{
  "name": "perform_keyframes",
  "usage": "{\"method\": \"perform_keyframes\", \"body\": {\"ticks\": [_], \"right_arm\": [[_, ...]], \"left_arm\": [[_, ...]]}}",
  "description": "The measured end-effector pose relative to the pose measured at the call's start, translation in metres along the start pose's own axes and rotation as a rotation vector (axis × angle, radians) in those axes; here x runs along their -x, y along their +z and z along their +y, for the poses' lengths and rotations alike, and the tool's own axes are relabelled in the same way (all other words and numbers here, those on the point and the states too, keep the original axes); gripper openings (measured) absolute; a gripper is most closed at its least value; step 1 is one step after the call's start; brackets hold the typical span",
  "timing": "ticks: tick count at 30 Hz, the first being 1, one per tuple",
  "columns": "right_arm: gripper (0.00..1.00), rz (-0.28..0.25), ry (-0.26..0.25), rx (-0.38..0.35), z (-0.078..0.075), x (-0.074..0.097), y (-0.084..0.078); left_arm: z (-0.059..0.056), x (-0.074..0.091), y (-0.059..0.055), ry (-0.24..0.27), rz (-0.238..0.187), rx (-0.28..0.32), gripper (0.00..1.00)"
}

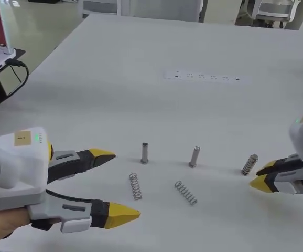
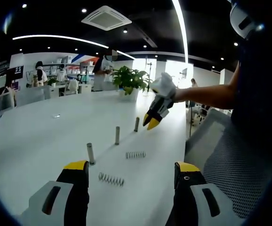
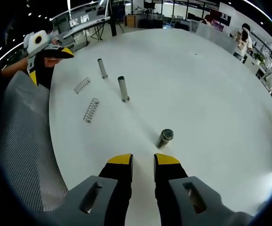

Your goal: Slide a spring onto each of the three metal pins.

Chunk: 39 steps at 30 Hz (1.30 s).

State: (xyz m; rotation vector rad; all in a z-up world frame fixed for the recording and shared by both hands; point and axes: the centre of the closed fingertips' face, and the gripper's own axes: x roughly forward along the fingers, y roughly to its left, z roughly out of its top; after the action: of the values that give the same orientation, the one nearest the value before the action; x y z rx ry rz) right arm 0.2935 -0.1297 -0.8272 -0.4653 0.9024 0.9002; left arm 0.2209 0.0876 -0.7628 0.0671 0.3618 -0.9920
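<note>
The left gripper [image 1: 115, 184] is hovering low over the white table [image 1: 141, 105] with its jaws spread wide and nothing between them, probably so it can drop around the left spring [image 1: 135, 186], which is lying flat just ahead of its tips. A second spring [image 1: 185, 192] is lying a little to the right. Both are resting just in front of the two bare pins, the left pin [image 1: 144, 153] and the middle pin [image 1: 194, 156], which are standing upright and waiting to be sleeved. The right pin [image 1: 252, 157] is already wearing its spring, so one of the three looks done. The right gripper [image 1: 261, 176] is sitting just beside that pin, its jaws drawn nearly together with only a slim gap and gripping nothing, likely because its job there is finished. The next pick is calling for a grip near one end of a spring, leaving the open coil free to go over a pin top.
</note>
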Motion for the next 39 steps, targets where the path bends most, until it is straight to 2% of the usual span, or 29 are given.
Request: {"method": "perform_keyframes", "body": {"ticks": [11, 15, 17, 21, 31, 39], "right_arm": [[0.15, 0.008, 0.063, 0.032, 0.033, -0.008, 0.01], [0.15, 0.006, 0.093, 0.059, 0.045, -0.013, 0.019], [0.15, -0.011, 0.125, 0.044, 0.053, -0.016, 0.027], [0.15, -0.025, 0.146, 0.052, 0.063, -0.021, 0.038], [0.16, -0.025, 0.17, 0.089, 0.079, -0.032, 0.061], [0.16, -0.011, 0.174, 0.111, 0.092, -0.047, 0.074]], "left_arm": [[0.0, 0.001, 0.0, -0.002, -0.007, -0.002, 0.7], [-0.001, 0.001, 0.001, -0.004, -0.009, -0.003, 0.7], [-0.002, 0.001, 0.001, -0.005, -0.012, -0.003, 0.7], [-0.003, 0.001, 0.001, -0.004, -0.018, -0.003, 0.7], [-0.003, 0.003, 0.0, -0.002, -0.025, 0.0, 0.7], [-0.003, 0.004, 0.001, -0.003, -0.03, 0.001, 0.7]]}}
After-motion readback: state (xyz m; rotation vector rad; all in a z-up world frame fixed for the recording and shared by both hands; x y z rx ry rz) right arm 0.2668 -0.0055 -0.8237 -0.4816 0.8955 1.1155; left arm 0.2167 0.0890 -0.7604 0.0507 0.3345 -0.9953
